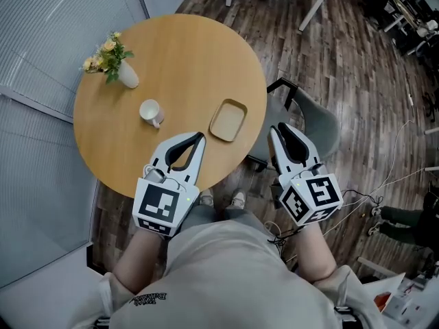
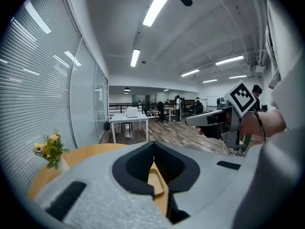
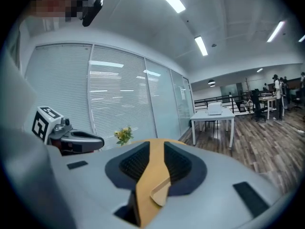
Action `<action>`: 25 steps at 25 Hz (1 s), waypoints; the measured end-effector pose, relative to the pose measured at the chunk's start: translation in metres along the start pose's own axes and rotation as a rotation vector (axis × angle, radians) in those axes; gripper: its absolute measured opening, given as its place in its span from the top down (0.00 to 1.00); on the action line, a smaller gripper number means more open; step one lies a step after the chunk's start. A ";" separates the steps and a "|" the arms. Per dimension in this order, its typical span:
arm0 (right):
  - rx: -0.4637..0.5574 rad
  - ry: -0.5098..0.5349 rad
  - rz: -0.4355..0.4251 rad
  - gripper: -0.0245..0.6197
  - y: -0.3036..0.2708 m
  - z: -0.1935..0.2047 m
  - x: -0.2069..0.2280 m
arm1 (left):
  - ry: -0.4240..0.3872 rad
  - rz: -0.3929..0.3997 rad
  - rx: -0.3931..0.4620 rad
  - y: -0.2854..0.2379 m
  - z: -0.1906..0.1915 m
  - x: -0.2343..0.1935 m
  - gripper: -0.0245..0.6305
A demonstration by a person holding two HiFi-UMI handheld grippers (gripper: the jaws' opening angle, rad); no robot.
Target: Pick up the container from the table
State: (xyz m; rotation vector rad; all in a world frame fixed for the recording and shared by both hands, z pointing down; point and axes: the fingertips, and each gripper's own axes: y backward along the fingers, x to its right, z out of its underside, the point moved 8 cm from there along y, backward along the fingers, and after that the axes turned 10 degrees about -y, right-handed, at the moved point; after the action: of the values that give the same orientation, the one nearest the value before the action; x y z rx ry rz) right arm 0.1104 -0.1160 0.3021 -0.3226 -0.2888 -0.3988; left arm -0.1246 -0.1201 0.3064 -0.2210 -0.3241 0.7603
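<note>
The container (image 1: 228, 120) is a shallow tan rectangular tray lying flat on the round wooden table (image 1: 185, 53), near its right front edge. My left gripper (image 1: 200, 138) hovers over the table's front, its tips meeting just short of the tray's near left corner; it is shut and empty. The tray (image 2: 157, 181) shows low behind those jaws in the left gripper view. My right gripper (image 1: 273, 130) sits just off the table's right edge beside the tray. A narrow gap parts its jaws (image 3: 156, 141) with nothing between them, and the tray (image 3: 160, 191) lies ahead.
A white mug (image 1: 151, 112) stands left of the tray, and a white vase of yellow flowers (image 1: 127, 76) sits at the far left. A grey chair (image 1: 317, 120) is tucked at the table's right, under my right gripper. Glass walls with blinds lie left.
</note>
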 end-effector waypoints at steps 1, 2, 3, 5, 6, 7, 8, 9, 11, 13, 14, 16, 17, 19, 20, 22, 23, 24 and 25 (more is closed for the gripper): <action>-0.006 -0.002 0.003 0.81 -0.002 0.001 0.003 | 0.003 0.004 -0.001 -0.003 0.000 0.002 0.93; -0.015 -0.004 0.006 0.77 -0.004 0.002 0.006 | 0.005 0.007 -0.002 -0.007 0.001 0.003 0.93; -0.023 -0.009 0.010 0.77 -0.007 0.003 0.010 | 0.006 0.009 -0.005 -0.010 0.001 0.004 0.93; -0.040 -0.022 0.021 0.74 -0.014 0.008 0.016 | 0.009 0.012 -0.014 -0.017 0.005 0.004 0.93; -0.050 -0.028 0.029 0.74 -0.018 0.010 0.020 | 0.011 0.013 -0.020 -0.021 0.007 0.003 0.93; -0.061 -0.033 0.037 0.73 -0.022 0.013 0.023 | 0.013 0.013 -0.027 -0.025 0.009 0.001 0.93; -0.074 -0.036 0.044 0.73 -0.027 0.016 0.026 | 0.015 0.014 -0.034 -0.029 0.011 -0.001 0.93; -0.087 -0.038 0.050 0.73 -0.033 0.019 0.029 | 0.017 0.015 -0.041 -0.033 0.014 -0.003 0.93; -0.116 -0.041 0.057 0.73 -0.045 0.027 0.035 | 0.022 0.017 -0.053 -0.041 0.020 -0.006 0.93; -0.145 -0.045 0.062 0.73 -0.057 0.036 0.041 | 0.025 0.024 -0.067 -0.051 0.026 -0.010 0.93; -0.160 -0.049 0.064 0.73 -0.064 0.041 0.044 | 0.028 0.028 -0.075 -0.055 0.030 -0.011 0.93; -0.190 -0.058 0.067 0.73 -0.076 0.051 0.048 | 0.039 0.036 -0.093 -0.064 0.040 -0.015 0.93; -0.205 -0.062 0.069 0.73 -0.082 0.056 0.050 | 0.047 0.040 -0.101 -0.067 0.044 -0.016 0.93; -0.232 -0.068 0.072 0.73 -0.093 0.065 0.054 | 0.069 0.046 -0.111 -0.074 0.053 -0.018 0.93; -0.245 -0.071 0.074 0.73 -0.099 0.070 0.056 | 0.079 0.051 -0.116 -0.078 0.057 -0.019 0.93; -0.268 -0.079 0.081 0.73 -0.109 0.079 0.061 | 0.090 0.061 -0.132 -0.084 0.065 -0.020 0.93; -0.278 -0.083 0.085 0.73 -0.113 0.084 0.064 | 0.093 0.066 -0.141 -0.087 0.069 -0.020 0.93; -0.289 -0.088 0.090 0.73 -0.117 0.089 0.066 | 0.096 0.071 -0.150 -0.091 0.074 -0.020 0.93; -0.300 -0.092 0.094 0.73 -0.122 0.094 0.069 | 0.100 0.074 -0.160 -0.094 0.079 -0.020 0.93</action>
State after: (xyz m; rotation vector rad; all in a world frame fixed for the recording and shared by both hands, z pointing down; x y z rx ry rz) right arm 0.1000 -0.2108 0.4409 -0.6479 -0.3028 -0.3349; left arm -0.1068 -0.1941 0.4049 -0.4220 -0.2830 0.7943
